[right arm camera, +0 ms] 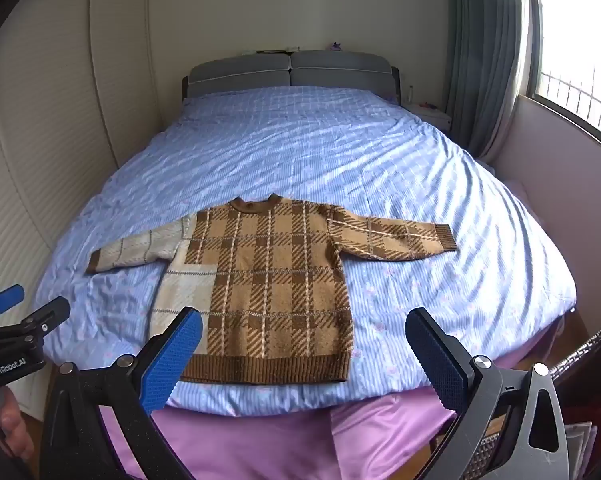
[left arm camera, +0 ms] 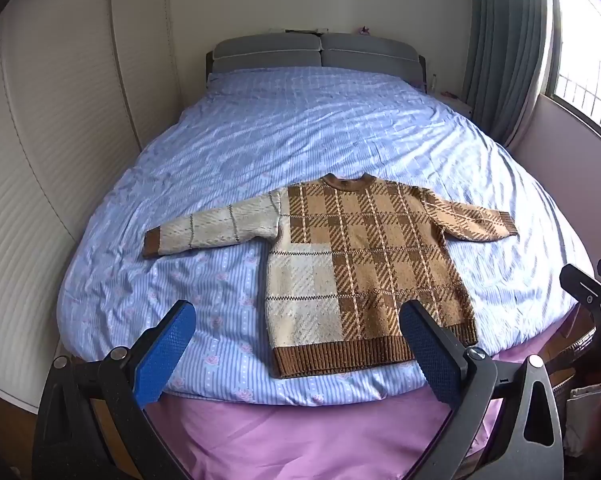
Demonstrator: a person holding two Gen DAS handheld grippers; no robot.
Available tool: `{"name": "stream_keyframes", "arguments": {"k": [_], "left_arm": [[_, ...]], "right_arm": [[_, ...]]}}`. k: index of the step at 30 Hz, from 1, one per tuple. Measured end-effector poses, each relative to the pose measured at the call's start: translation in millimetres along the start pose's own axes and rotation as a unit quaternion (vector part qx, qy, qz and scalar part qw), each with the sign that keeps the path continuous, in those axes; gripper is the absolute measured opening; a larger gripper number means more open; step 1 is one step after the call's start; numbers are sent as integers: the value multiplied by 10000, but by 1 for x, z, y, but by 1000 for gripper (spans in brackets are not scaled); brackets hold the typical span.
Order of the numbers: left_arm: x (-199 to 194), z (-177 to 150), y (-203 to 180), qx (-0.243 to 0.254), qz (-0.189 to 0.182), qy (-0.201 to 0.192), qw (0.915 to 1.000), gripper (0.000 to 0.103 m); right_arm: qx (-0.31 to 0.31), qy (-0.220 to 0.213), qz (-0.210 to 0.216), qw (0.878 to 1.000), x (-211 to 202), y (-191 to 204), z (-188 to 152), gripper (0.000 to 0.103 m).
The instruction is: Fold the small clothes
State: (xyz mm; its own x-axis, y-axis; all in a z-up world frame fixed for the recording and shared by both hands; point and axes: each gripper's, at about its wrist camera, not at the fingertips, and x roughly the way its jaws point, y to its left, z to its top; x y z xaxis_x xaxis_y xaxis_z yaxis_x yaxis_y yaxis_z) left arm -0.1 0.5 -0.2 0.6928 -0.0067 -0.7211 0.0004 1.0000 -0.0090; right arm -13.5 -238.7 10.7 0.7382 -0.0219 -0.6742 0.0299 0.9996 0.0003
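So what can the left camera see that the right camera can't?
Only the left wrist view shows the left gripper head on, its blue pads wide open, with the other tool at its right edge.

Only the right wrist view shows the right gripper head on, also open, plus a fingertip and the printed label on the other tool at its left edge.

Both show the plaid sweater lying flat with sleeves spread on the blue bedspread, the grey headboard and the window.
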Motion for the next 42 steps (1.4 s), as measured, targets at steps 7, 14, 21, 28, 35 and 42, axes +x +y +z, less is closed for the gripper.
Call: {"name": "stream_keyframes", "arguments": {"k": [7, 14, 21, 28, 35, 42], "left_arm": [[4, -4, 1, 11, 24, -9, 10000, 103], [6, -7, -6, 117, 38, 38, 9999, 103], [6, -7, -8, 113, 28, 40, 9999, 103], [6, -7, -8, 105, 15, 52, 9999, 103], [6, -8, -8, 106, 13, 55, 9999, 103], [6, -7, -7, 107, 6, 64, 9999, 103]], "right_arm": [[-6, 3, -25, 10000, 1, -1, -1, 102], [34, 9, -44, 10000, 6, -2, -3, 103], [65, 11, -27, 10000, 7, -6, -4, 102], [82, 12, -20, 10000, 7, -8, -4, 102], [82, 16, -13, 10000, 7, -8, -3, 102], [90, 21, 2, 10000, 8, -8, -3, 102]]}}
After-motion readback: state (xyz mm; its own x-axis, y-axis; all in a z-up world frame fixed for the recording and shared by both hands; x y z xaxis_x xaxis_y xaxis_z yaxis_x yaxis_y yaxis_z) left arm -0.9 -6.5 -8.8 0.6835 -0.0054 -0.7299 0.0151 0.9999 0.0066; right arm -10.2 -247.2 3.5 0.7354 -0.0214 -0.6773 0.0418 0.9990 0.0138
